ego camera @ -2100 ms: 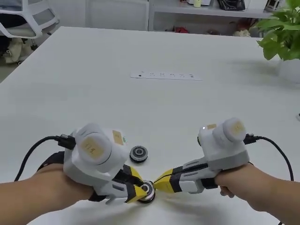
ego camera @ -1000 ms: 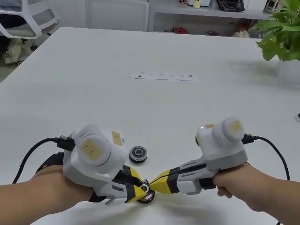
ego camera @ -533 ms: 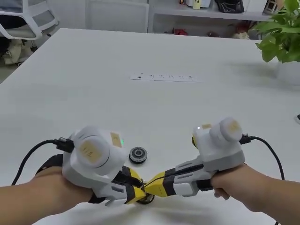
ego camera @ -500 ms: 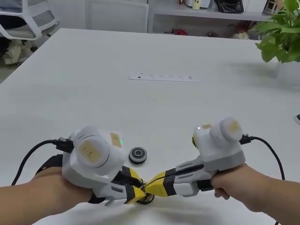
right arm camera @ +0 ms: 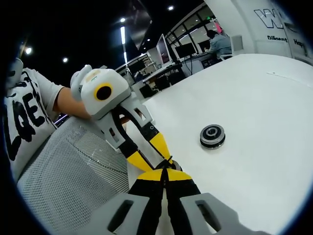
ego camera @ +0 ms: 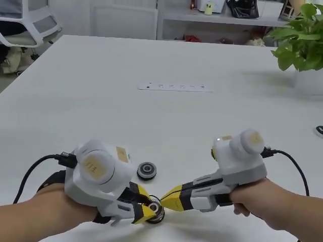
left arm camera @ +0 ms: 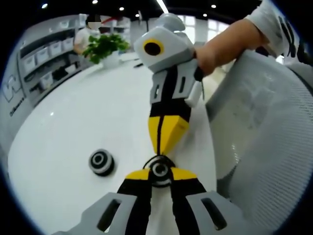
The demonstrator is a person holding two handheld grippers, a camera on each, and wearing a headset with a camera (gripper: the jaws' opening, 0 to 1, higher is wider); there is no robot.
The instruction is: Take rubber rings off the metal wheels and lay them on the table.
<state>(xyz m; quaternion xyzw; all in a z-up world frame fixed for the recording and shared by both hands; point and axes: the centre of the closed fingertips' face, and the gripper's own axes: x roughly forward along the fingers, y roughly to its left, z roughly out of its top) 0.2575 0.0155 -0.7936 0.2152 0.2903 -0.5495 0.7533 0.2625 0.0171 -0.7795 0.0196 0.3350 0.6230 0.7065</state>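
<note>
White tabletop (ego camera: 101, 106) spreads under both hands. The left gripper (left arm camera: 160, 175) clamps a small silver metal wheel with a black rubber ring (left arm camera: 160, 168) low near the table's front edge. A second black-rimmed wheel (ego camera: 147, 170) lies just beyond it. The right gripper (right arm camera: 165, 175), jaws pressed together, meets the held wheel's rim; I cannot tell whether rubber is pinched.

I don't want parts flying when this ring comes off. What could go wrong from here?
The right gripper, shut, meets the wheel only at its rim, so it may slip off the rubber ring. The left gripper holds the wheel by its jaw tips; a tug could pop it loose.
</note>
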